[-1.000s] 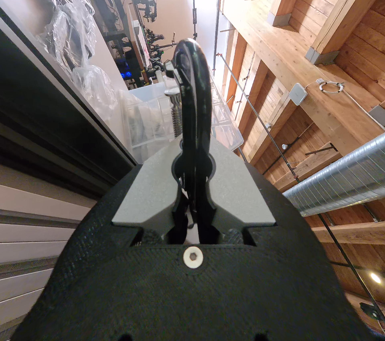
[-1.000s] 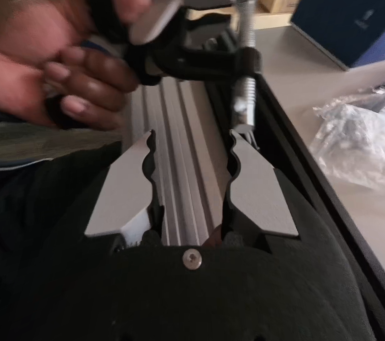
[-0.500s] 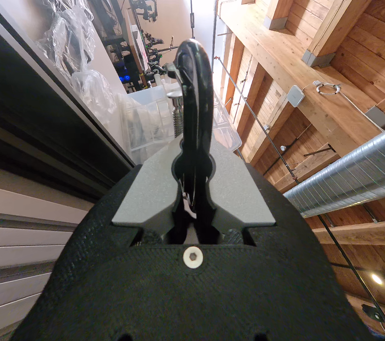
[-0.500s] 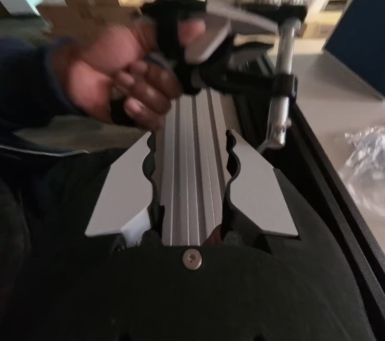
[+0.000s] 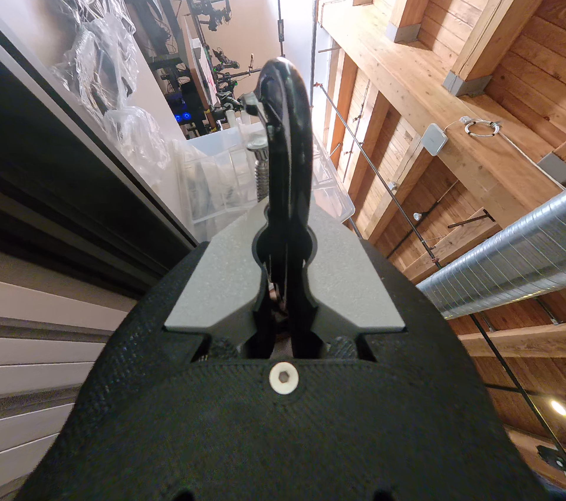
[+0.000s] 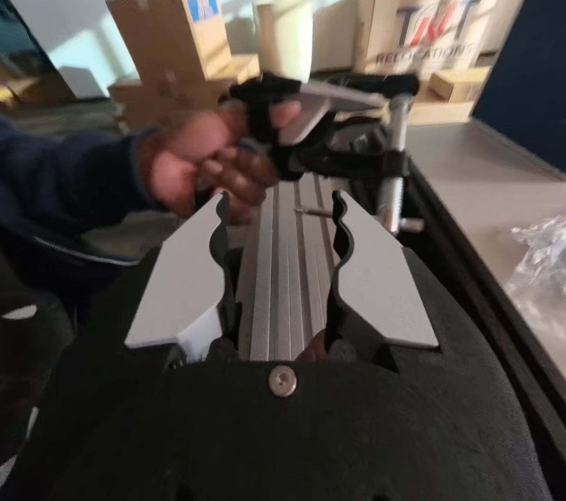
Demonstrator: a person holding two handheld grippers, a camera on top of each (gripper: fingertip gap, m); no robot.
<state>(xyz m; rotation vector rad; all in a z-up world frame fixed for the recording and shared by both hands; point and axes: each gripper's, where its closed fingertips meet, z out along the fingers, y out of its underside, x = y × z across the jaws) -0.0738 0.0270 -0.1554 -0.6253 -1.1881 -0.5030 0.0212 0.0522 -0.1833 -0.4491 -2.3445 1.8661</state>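
- The left gripper [image 5: 284,244] has its two grey fingers [image 5: 220,281] pressed in on the glossy black curved frame of a screw clamp [image 5: 286,149], which rises straight out from between them
- Beside that frame sits the clamp's threaded steel screw [image 5: 260,177], with a flat metal pad at its upper end
- The right gripper [image 6: 280,226] stands with its grey fingers [image 6: 183,281] apart and nothing between them; below the gap runs a ribbed silver aluminium rail [image 6: 284,287]
- Ahead of it, a hand [image 6: 208,155] in a dark blue sleeve holds the other gripper, and the clamp [image 6: 395,149] hangs over the far end of the rail, its screw pointing down at the rail's right edge
- As I judge it, the clamp is firmly in hand and poised at the rail; whether it bites anything yet I cannot tell, the view being blurred
- Round about: a pale grey tabletop [image 6: 477,168], crumpled clear plastic bags [image 6: 545,253], brown cardboard boxes [image 6: 171,36], a clear plastic storage bin [image 5: 220,174], a silver ventilation duct [image 5: 496,259]
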